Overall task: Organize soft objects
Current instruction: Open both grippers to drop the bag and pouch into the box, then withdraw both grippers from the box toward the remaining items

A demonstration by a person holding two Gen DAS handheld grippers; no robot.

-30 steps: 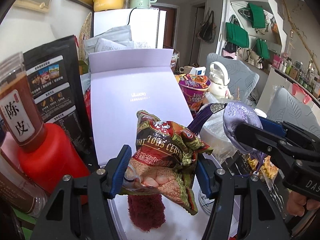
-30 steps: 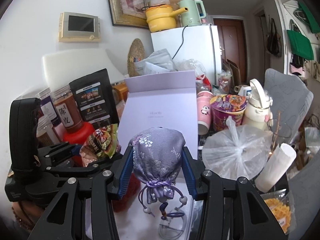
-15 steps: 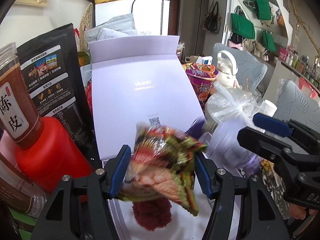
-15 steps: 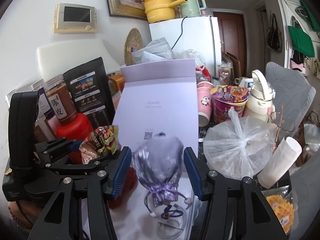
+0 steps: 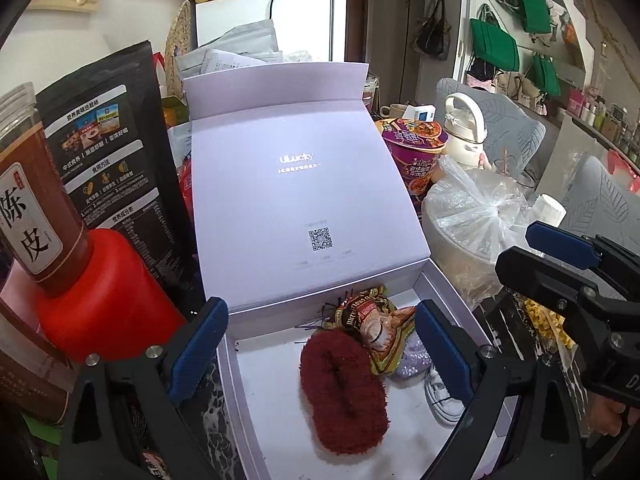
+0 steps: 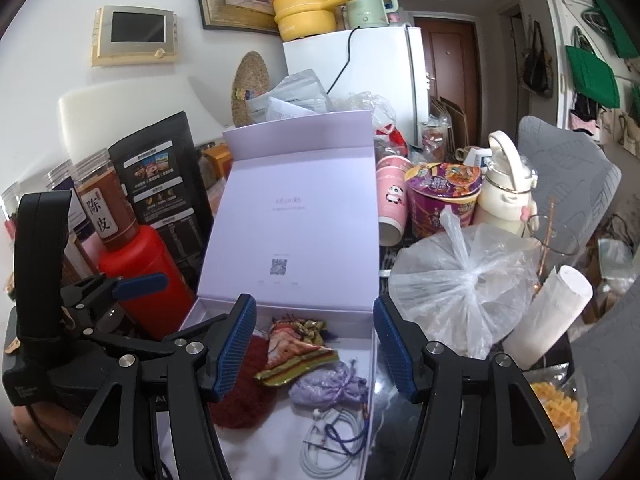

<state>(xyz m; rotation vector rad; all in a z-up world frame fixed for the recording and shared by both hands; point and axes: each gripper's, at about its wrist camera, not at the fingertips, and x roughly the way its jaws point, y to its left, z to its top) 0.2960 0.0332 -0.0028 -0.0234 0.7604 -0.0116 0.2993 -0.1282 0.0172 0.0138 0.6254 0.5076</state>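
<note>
Cluttered tabletop: both spread grippers, left (image 5: pixel 320 344) and right (image 6: pixel 314 344), have just dropped snack packet (image 5: pixel 376 320) and pouch (image 6: pixel 326 386) into the box (image 5: pixel 256 400), red scrubber (image 5: pixel 342 392) at seven o'clock.

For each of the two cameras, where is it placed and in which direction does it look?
Left wrist: on the left gripper, looking forward and down into the open box; its open jaws frame the red fuzzy pad, and the right gripper shows at the right.
Right wrist: on the right gripper, jaws open, looking from further right over the purple pouch; the left gripper shows at the left.
Both show the box, the pad, the snack bag and the red bottle.
</note>
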